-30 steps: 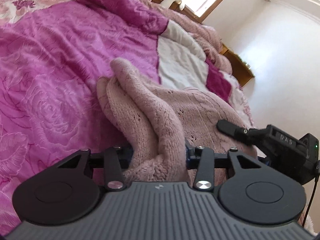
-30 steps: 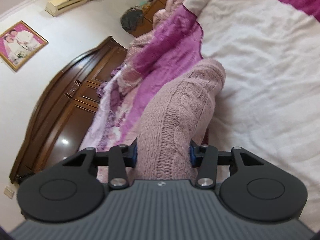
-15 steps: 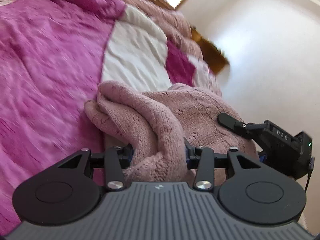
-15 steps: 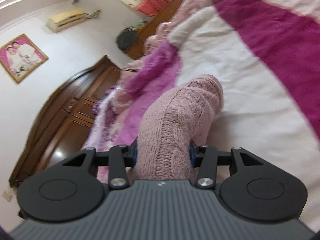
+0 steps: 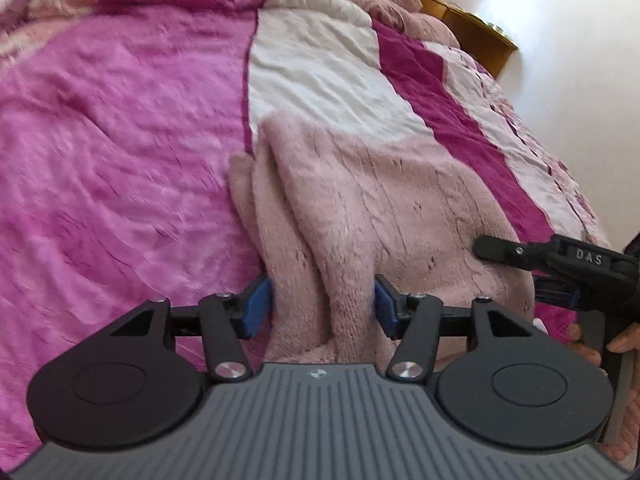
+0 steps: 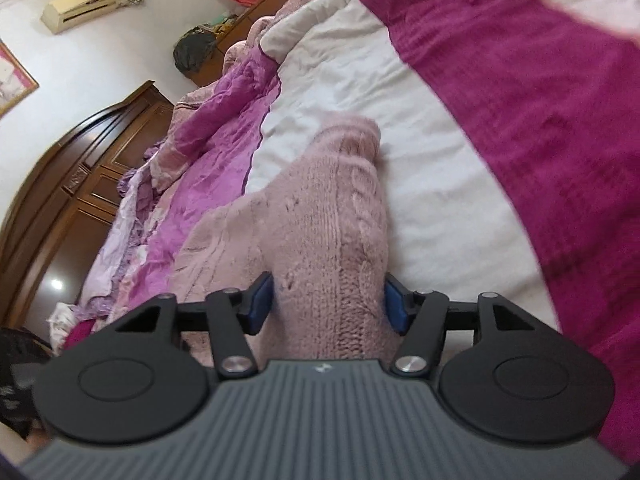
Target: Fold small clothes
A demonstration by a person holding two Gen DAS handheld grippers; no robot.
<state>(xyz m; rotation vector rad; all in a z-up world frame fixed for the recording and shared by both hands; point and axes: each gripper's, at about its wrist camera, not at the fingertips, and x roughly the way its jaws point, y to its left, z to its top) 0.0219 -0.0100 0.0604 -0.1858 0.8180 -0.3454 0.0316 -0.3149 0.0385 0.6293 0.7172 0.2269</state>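
A dusty-pink knitted sweater (image 5: 360,184) lies folded over on the pink and white quilt (image 5: 120,120). In the left wrist view, my left gripper (image 5: 322,304) straddles its near edge. The jaws are opening, and the blue pads (image 5: 258,304) stand beside a bunched fold without squeezing it. In the right wrist view, the sweater (image 6: 328,208) runs away from my right gripper (image 6: 328,300). Those jaws are opening too, with the cable-knit fabric loose between the pads (image 6: 396,308). The right gripper (image 5: 560,264) also shows at the sweater's right edge in the left wrist view.
The quilt has a white panel (image 5: 320,68) and a dark magenta stripe (image 6: 540,120). A dark wooden wardrobe (image 6: 60,184) and an air conditioner (image 6: 80,4) are at the left wall. A hand (image 5: 616,340) holds the right gripper. A wooden bed frame (image 5: 472,24) edges the far side.
Both grippers carried the sweater across and lowered it onto the quilt, where it now lies flatter. Both pairs of jaws have widened, baring the blue pads beside the fabric.
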